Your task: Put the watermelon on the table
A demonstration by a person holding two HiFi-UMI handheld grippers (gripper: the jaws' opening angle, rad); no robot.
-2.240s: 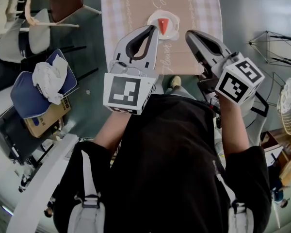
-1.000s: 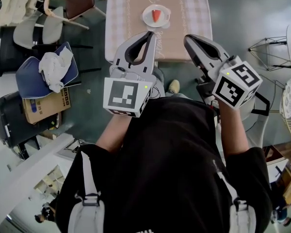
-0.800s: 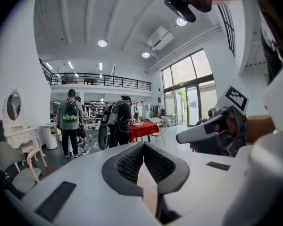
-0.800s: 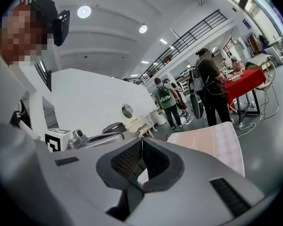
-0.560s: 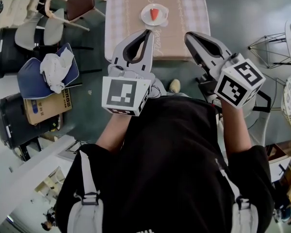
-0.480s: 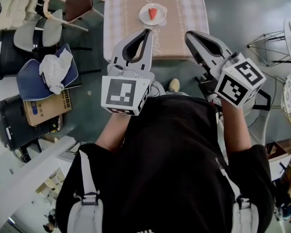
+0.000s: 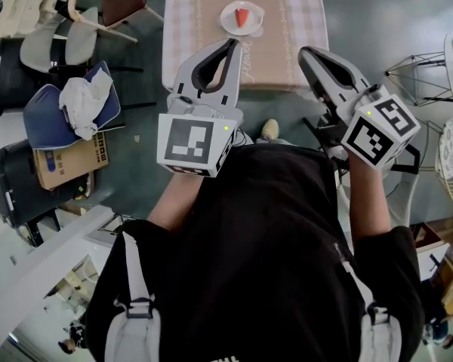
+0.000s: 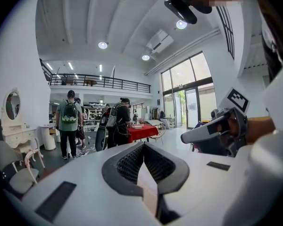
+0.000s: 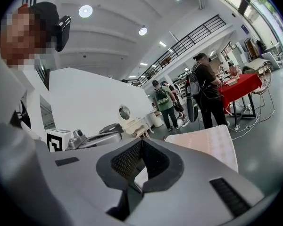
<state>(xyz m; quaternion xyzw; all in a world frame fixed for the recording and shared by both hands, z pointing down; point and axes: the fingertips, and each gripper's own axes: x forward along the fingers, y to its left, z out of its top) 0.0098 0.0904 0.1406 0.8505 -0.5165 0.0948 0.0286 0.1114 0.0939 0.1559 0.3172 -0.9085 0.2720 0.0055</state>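
Red watermelon point(image 7: 242, 16) is seen lying on a white plate point(image 7: 226, 21) on the table point(image 7: 287, 21), apart from both grippers. The left gripper point(image 7: 232, 45) and the right gripper point(image 7: 305, 52) are held side by side at the table's near edge, each with its jaws pressed together at the tips and nothing caught between them
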